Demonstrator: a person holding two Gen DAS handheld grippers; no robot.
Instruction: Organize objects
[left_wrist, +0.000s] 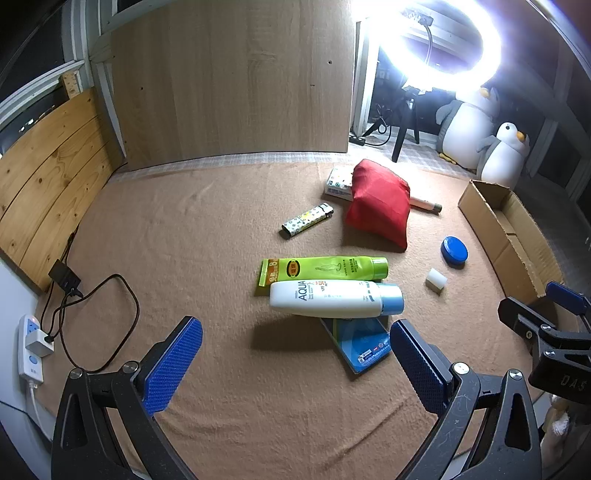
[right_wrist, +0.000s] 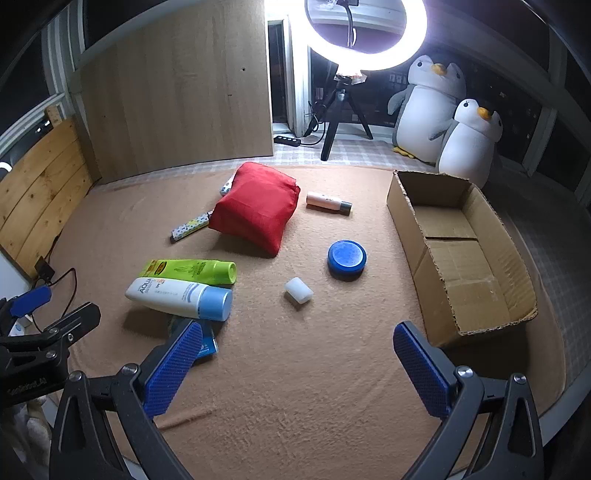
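On the tan cloth lie a white AQUA bottle (left_wrist: 332, 298) (right_wrist: 177, 293) resting on a blue packet (left_wrist: 360, 341), a green tube (left_wrist: 325, 268) (right_wrist: 192, 271), a patterned lighter (left_wrist: 307, 220) (right_wrist: 190, 226), a red pouch (left_wrist: 380, 203) (right_wrist: 256, 212), a blue round tin (left_wrist: 454, 251) (right_wrist: 346, 256), a white block (left_wrist: 436, 280) (right_wrist: 298, 290) and a pink bottle (right_wrist: 328, 202). An open cardboard box (right_wrist: 465, 251) (left_wrist: 506, 229) stands at the right. My left gripper (left_wrist: 295, 345) is open, just short of the AQUA bottle. My right gripper (right_wrist: 297, 349) is open and empty, short of the white block.
A small patterned box (left_wrist: 338, 181) lies behind the red pouch. A power strip (left_wrist: 31, 347) and black cables (left_wrist: 96, 317) sit at the left edge. Wooden boards (left_wrist: 229, 77) stand behind. A ring light on a tripod (right_wrist: 365, 33) and two plush penguins (right_wrist: 443, 118) stand at the back right.
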